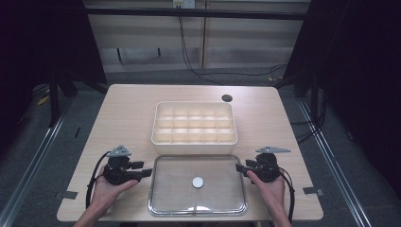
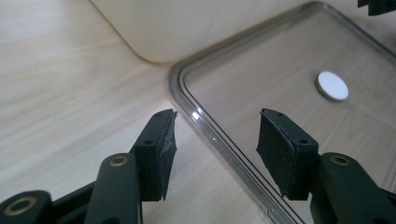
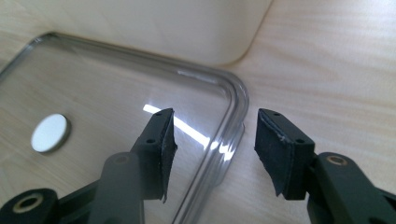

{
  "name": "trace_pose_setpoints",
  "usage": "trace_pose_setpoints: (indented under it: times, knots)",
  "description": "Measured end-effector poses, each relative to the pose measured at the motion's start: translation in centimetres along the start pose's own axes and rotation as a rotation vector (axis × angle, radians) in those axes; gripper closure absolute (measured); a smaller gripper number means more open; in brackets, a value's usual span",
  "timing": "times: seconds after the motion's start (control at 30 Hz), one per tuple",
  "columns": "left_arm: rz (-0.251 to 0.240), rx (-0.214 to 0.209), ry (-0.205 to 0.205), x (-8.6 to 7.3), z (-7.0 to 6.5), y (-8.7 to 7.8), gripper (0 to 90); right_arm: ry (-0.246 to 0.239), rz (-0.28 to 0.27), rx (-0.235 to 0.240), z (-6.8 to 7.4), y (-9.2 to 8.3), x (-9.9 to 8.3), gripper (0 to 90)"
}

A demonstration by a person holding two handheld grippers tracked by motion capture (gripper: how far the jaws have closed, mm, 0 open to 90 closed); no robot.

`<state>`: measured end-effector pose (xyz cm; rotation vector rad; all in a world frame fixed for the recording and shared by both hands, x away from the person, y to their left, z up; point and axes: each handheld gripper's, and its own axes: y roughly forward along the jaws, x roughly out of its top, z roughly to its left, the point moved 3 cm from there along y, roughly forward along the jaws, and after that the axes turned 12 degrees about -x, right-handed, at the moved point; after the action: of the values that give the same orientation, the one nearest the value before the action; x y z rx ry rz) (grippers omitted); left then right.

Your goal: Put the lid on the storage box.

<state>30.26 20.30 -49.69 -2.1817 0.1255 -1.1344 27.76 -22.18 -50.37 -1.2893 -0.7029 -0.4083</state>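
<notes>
I hold one claw in each hand at the near edge of the wooden surface (image 1: 127,101).

Containers: a cream divided box (image 1: 194,122) sits at the centre of the surface, its lattice forming three rows of five compartments. Every compartment that I can see into holds nothing. Directly on its near side, touching or almost touching its wall, lies a clear lid (image 1: 197,185), flat, rectangular with rounded corners and a raised rim. A small white round disc (image 1: 197,182) sits at the middle of the lid; whether it is a knob or a loose piece I cannot tell.

Left claw (image 1: 147,172): at the lid's left rim, jaws apart, one pad on the surface side and one over the lid. In the left claw's view the rim (image 2: 205,126) runs between the pads (image 2: 164,154) without contact.

Right claw (image 1: 239,168): at the lid's right rim, jaws apart, straddling the rim near its far right corner (image 3: 233,93). No pad touches the plastic.

Hard to make out: the lid's near edge is partly lost in glare. The wood grain shows through the lid.

A dark round hole (image 1: 227,98) sits at the far right of the surface.
</notes>
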Motion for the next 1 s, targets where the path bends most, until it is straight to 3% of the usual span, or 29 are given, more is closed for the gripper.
trace_pose_setpoints:
  times: [0.23, 0.43, 0.5, 0.7, 0.87, 1.0]
  knots:
    - [0.065, -0.014, 0.021, -0.4, -0.7, 1.2, 44.6, -0.009, 0.032, -0.021, 0.1, 0.6, -0.4, 48.0]
    - [0.087, -0.009, 0.019, -0.6, -0.8, 1.7, 44.9, -0.024, 0.049, -0.037, 0.5, 1.0, -0.7, 48.1]
    - [0.098, -0.014, 0.015, -0.7, -0.7, 2.0, 46.3, -0.039, 0.060, -0.063, 0.6, 1.2, -0.7, 48.1]
    - [0.097, -0.007, 0.008, -0.9, -0.7, 2.3, 47.7, -0.055, 0.054, -0.073, 0.7, 1.2, -0.7, 48.9]
    - [0.109, -0.016, 0.024, -1.0, -1.1, 2.5, 48.1, -0.090, 0.048, -0.082, 1.0, 1.3, -0.8, 49.0]
    - [0.107, -0.027, 0.031, -1.0, -1.2, 2.6, 50.4, -0.067, 0.041, -0.063, 1.1, 1.3, -0.8, 48.9]
